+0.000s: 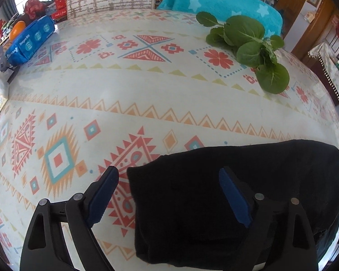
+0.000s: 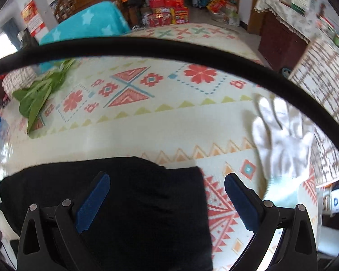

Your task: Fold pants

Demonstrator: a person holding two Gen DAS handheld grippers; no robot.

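Black pants [image 1: 237,203] folded compact beneath both spread, empty tongs (left [image 1: 169,194], right [image 2: 167,201]); probably final tidying, needing gentle edge pinch.

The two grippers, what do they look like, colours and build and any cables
Both look alike. The left gripper and the right gripper each have two black plastic fingers with triangular cut-outs and round silver pivot pins. The pads inside are dark blue, with ridged teeth along their lower edges. A thick black cable arcs across the right wrist view. No markings or sleeves show.
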